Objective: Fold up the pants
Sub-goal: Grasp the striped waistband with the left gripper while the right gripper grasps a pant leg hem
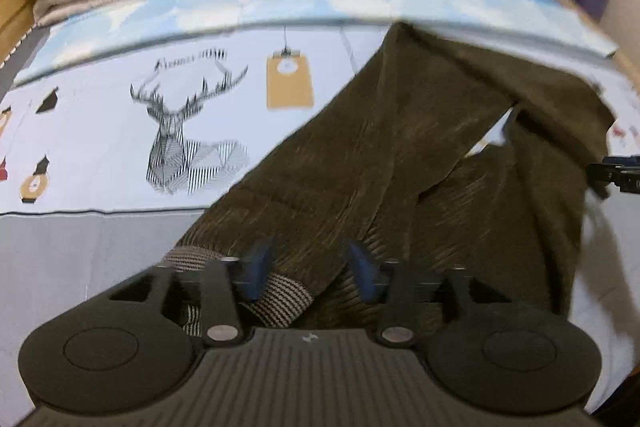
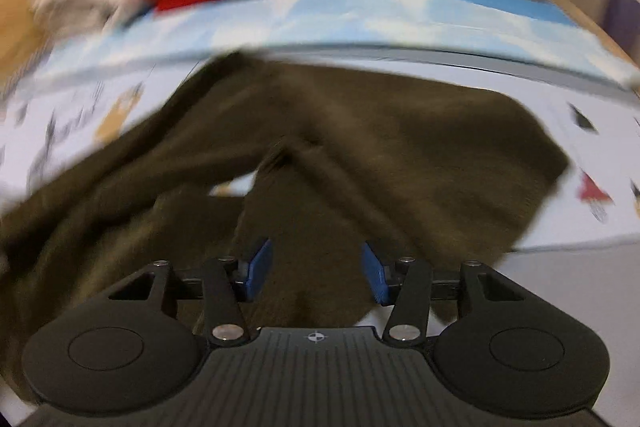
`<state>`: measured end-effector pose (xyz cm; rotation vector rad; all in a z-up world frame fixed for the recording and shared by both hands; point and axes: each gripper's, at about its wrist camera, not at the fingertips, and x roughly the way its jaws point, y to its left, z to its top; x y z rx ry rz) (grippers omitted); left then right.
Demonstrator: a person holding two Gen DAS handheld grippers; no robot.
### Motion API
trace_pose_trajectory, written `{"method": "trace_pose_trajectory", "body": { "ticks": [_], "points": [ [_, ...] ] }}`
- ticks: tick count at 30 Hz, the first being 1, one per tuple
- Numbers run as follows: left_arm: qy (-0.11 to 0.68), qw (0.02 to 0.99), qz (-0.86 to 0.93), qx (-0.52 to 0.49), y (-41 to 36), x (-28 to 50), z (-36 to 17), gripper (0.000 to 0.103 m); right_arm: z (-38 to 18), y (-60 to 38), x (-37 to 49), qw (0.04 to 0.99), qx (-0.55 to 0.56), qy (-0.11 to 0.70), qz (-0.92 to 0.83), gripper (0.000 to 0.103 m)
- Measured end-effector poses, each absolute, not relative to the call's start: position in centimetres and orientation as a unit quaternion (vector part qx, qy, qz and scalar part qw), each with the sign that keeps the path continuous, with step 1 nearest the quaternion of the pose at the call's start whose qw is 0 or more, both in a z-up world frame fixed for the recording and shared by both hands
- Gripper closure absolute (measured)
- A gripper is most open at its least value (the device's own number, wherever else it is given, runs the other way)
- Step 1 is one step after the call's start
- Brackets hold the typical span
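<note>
Dark olive-brown corduroy pants (image 1: 400,155) spread across frame centre on pale printed bedsheet (image 1: 100,131). Left gripper (image 1: 308,269) and right gripper (image 2: 316,271) both spread apart over fabric, clamping nothing.

the left gripper (image 1: 308,269) sits low in the centre of its frame, its two blue-padded fingers (image 1: 256,267) spread apart and pointing up the frame. the right gripper (image 2: 316,269) sits low in the centre of its own frame, jaws likewise parted, blue pads (image 2: 374,273) well apart. a dark part of it shows at the right edge of the left view (image 1: 618,175).
</note>
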<state>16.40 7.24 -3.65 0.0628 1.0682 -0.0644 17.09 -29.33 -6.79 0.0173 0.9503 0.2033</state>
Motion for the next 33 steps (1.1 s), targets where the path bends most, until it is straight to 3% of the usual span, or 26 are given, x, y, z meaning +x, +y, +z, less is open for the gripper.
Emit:
{"method": "trace_pose_trajectory", "body": {
  "ticks": [1,2,5,7,9,10,11,12,14,15,17,19,22,24,26,28,33],
  "points": [
    [0.522,0.852,-0.031,0.035,7.0,16.9,-4.4,0.023,-7.4,-28.1,17.7,0.878,-0.005,0.464,0.114,0.044],
    [0.535,0.843,-0.035,0.042,6.6,17.2,-5.2,0.014,-8.1,-26.8,17.5,0.871,-0.015,0.475,0.126,0.039],
    [0.554,0.825,-0.044,0.102,5.4,17.7,-7.2,0.014,-9.8,-23.9,18.6,0.849,-0.032,0.503,0.159,0.023],
    [0.555,0.820,-0.037,0.138,5.5,18.3,-8.2,0.015,-11.2,-22.3,18.9,0.834,-0.055,0.523,0.169,0.023],
    [0.558,0.811,-0.017,0.176,5.9,18.9,-8.9,0.035,-12.1,-20.5,19.5,0.825,-0.089,0.533,0.164,0.024],
    [0.560,0.808,-0.014,0.185,6.3,19.3,-9.1,0.050,-12.5,-20.1,19.3,0.824,-0.106,0.534,0.156,0.026],
    [0.563,0.806,-0.010,0.180,6.8,19.7,-9.1,0.073,-12.7,-20.0,19.5,0.821,-0.122,0.539,0.143,0.029],
    [0.563,0.809,-0.001,0.170,7.4,20.1,-8.9,0.079,-12.5,-20.2,19.6,0.822,-0.121,0.540,0.136,0.031],
    [0.540,0.827,0.038,0.153,8.8,21.3,-7.6,0.087,-11.8,-21.4,19.6,0.828,-0.101,0.537,0.125,0.058],
    [0.516,0.843,0.063,0.137,9.7,21.8,-6.3,0.087,-11.2,-22.4,19.6,0.830,-0.091,0.537,0.121,0.061],
    [0.450,0.879,0.129,0.092,11.9,22.5,-3.9,0.088,-10.2,-24.5,18.9,0.833,-0.065,0.535,0.124,0.089],
    [0.410,0.895,0.173,0.038,14.0,23.0,-2.6,0.088,-9.2,-26.5,17.7,0.842,-0.061,0.523,0.120,0.094],
    [0.444,0.881,0.160,-0.032,15.7,23.8,-3.5,0.083,-7.7,-31.1,15.0,0.847,-0.035,0.515,0.125,0.096],
    [0.448,0.881,0.152,-0.033,15.1,23.5,-3.4,0.066,-7.4,-33.3,12.6,0.845,-0.031,0.514,0.140,0.096],
    [0.427,0.891,0.153,-0.010,14.0,23.0,-2.4,0.037,-7.9,-35.2,9.4,0.831,-0.045,0.528,0.171,0.096],
    [0.403,0.903,0.146,0.004,13.3,22.0,-1.8,0.031,-8.7,-36.0,6.9,0.807,-0.067,0.548,0.207,0.096],
    [0.419,0.898,0.127,-0.037,13.0,19.6,-0.9,0.031,-9.6,-36.9,4.0,0.772,-0.093,0.581,0.242,0.094]
  ]
}}
